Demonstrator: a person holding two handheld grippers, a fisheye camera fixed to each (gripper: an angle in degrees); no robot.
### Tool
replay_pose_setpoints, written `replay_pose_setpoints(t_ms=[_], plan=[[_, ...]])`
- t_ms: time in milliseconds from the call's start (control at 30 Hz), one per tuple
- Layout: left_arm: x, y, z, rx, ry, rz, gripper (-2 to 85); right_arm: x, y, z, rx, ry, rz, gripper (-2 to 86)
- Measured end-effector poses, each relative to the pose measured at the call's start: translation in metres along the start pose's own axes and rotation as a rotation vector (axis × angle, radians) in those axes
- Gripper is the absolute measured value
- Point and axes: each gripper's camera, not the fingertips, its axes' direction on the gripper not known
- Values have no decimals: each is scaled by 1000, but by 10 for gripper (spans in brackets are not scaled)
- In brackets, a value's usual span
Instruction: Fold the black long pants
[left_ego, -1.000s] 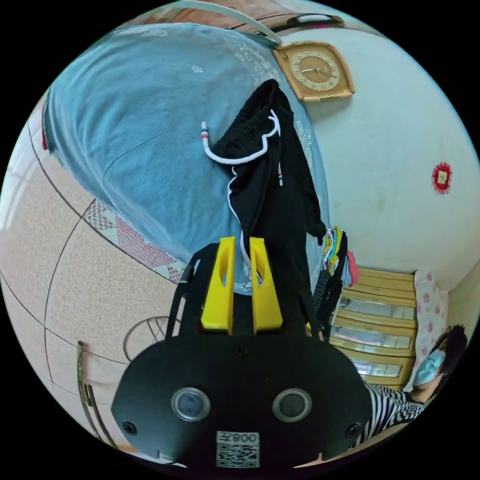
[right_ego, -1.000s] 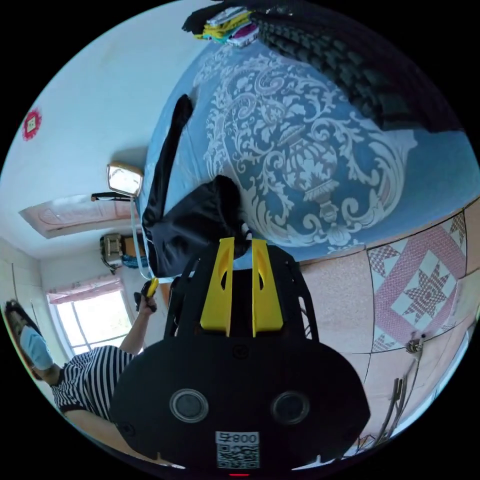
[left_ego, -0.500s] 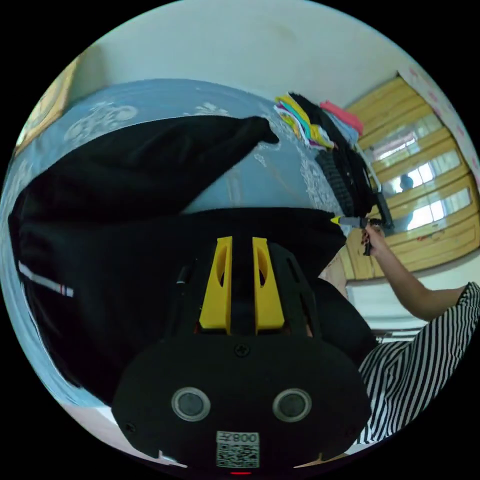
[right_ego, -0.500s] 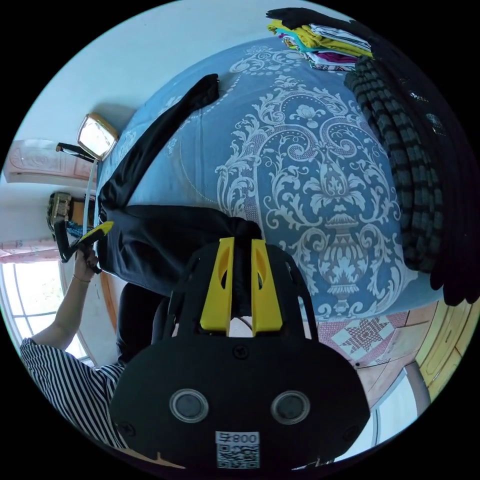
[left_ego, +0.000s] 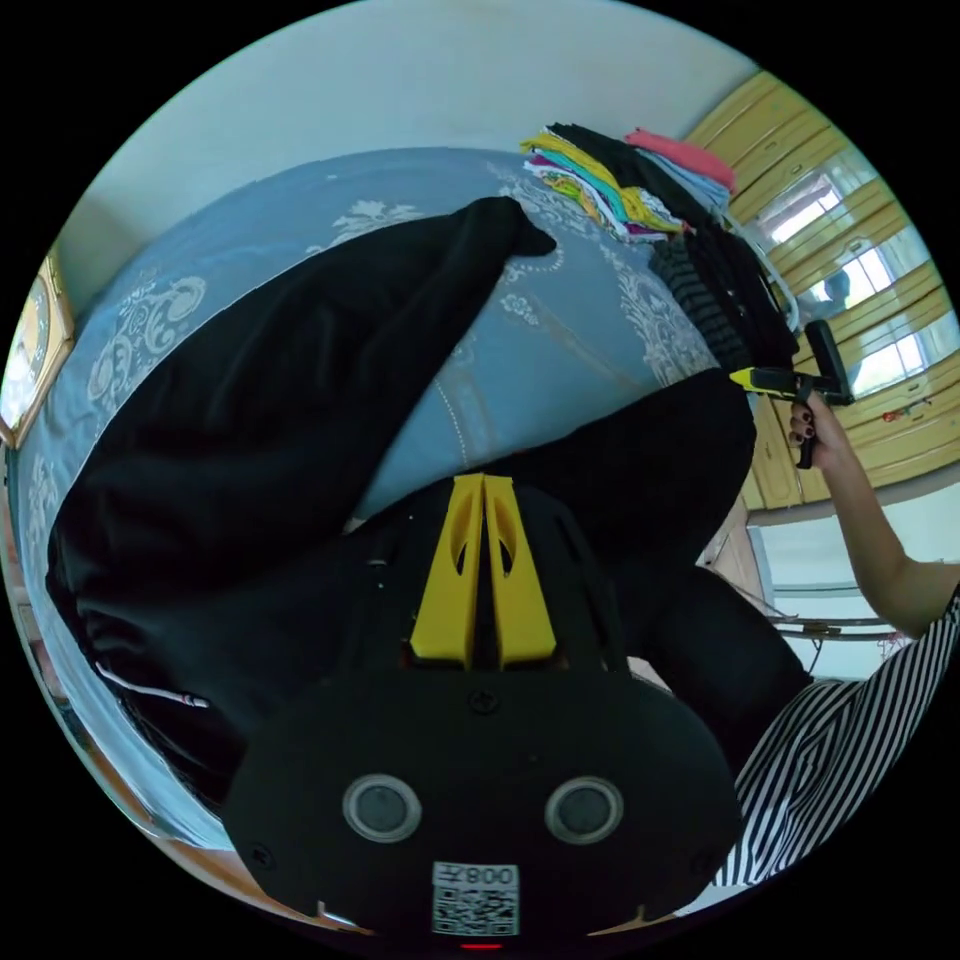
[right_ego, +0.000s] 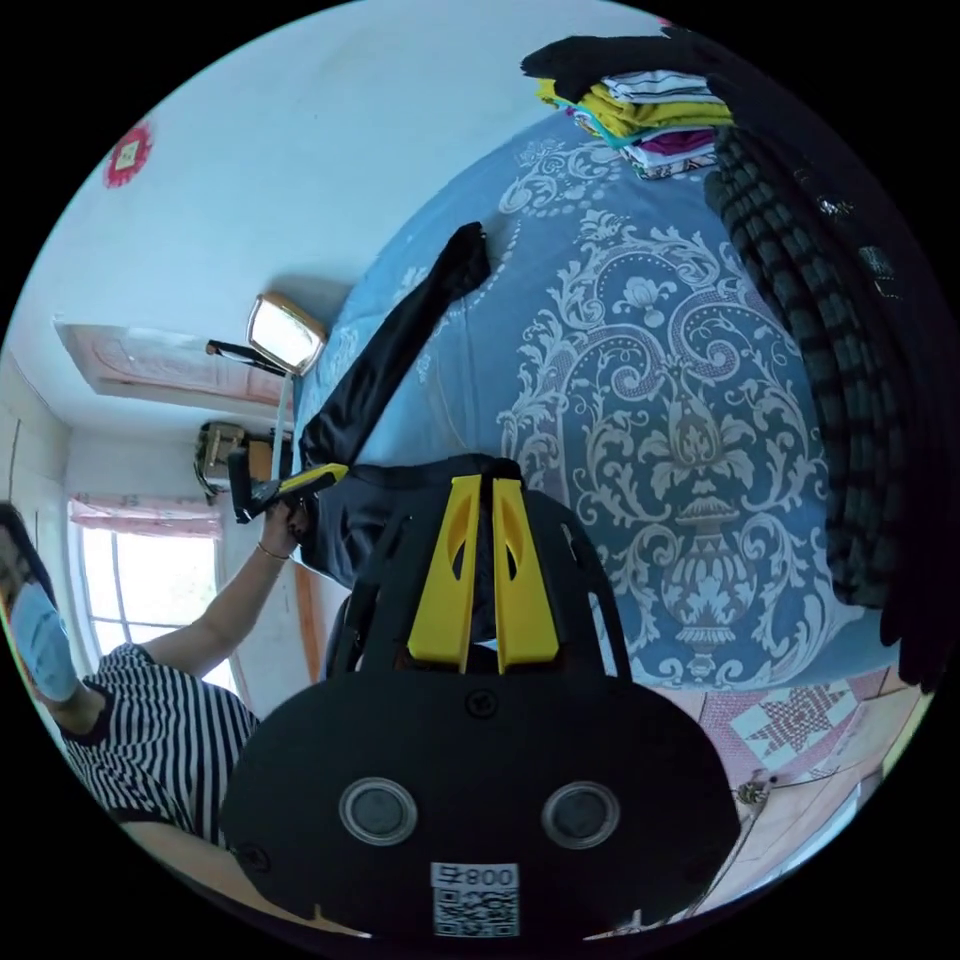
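Note:
The black long pants (left_ego: 270, 420) lie across the blue patterned bedspread (left_ego: 560, 330). One leg (right_ego: 400, 335) reaches far over the bed. The other leg runs along the near edge between my two grippers. My left gripper (left_ego: 485, 482) is shut on the black cloth near the waist end, where a white drawstring (left_ego: 150, 690) shows. My right gripper (right_ego: 485, 482) is shut on the near leg's end. A hand holds each gripper: the right gripper (left_ego: 745, 377) shows in the left gripper view, the left gripper (right_ego: 335, 470) in the right gripper view.
A stack of folded colourful clothes (right_ego: 640, 110) and a dark striped garment (right_ego: 800, 300) sit on the bed's far side. A clock (right_ego: 285, 335) leans at the wall. Wooden drawers (left_ego: 860, 330) and patterned floor tiles (right_ego: 800, 720) border the bed. The person's striped shirt (left_ego: 840, 740) is close by.
Both cameras swung toward the bed. The pants went from a bunched heap to spread out, the near leg stretched between the grippers. Both pairs of jaws have closed tighter.

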Motion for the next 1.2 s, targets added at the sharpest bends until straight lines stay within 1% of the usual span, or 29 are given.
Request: replay_pose_setpoints(t_ms=[133,267,367,467,533,667,733,800,833,933,1100,1200], plan=[[-12,-19,37,-19,21,-11,11,32,-21,19,-64,-15,95,21],[-13,-32,77,-63,79,77,38,52,-24,25,-54,-67,138,21],[-12,-38,102,-104,24,136,43,60,-20,24,-39,-95,145,21],[-14,-46,120,-118,-28,169,22,67,-17,22,-25,-121,149,21],[-17,-50,127,-110,-33,175,16,70,-17,22,-19,-128,146,21],[-24,-58,134,-42,14,209,20,74,-19,24,-17,-125,140,22],[-25,-61,146,-80,24,250,32,75,-20,26,-16,-122,140,22],[-26,-65,167,-163,-58,288,33,77,-22,28,-15,-125,139,22],[-26,-66,170,-162,-72,297,31,78,-23,30,-13,-128,140,21],[-33,-72,171,-122,-70,282,23,78,-24,30,-7,-133,125,20],[-61,-84,161,-29,39,186,18,76,-27,26,20,-122,92,16],[-80,-92,166,-14,86,104,18,78,-30,24,46,-92,94,10]])
